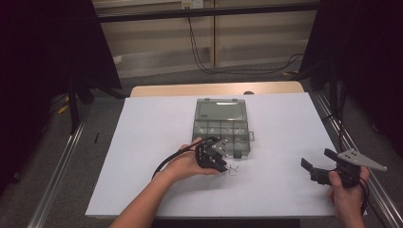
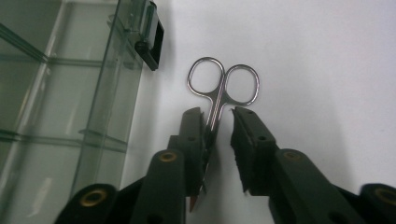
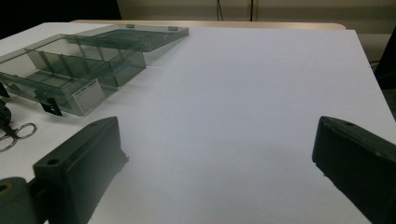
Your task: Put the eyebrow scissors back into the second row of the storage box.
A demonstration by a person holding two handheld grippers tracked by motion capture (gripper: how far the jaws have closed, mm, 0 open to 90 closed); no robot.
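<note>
Down at the near edge of the white sheet (image 1: 142,156), we are working our left gripper (image 2: 218,116) over a small pair of scissors (image 2: 223,86). From above, the scissors (image 1: 233,168) are lying just in front of the clear box (image 1: 221,126), mostly hidden by our left hand (image 1: 187,164). Looking along the left gripper's jaws, we are seeing more: the blades are sitting between the jaws, one pad is touching the metal and the other is standing clear, so nothing is clamped. The finger loops are pointing away, beside the box latch (image 2: 152,39). Our right gripper (image 1: 316,168) is waiting well apart with jaws wide; its own view is catching the open lid (image 3: 140,35) and the scissors (image 3: 16,135) at the far left.
</note>
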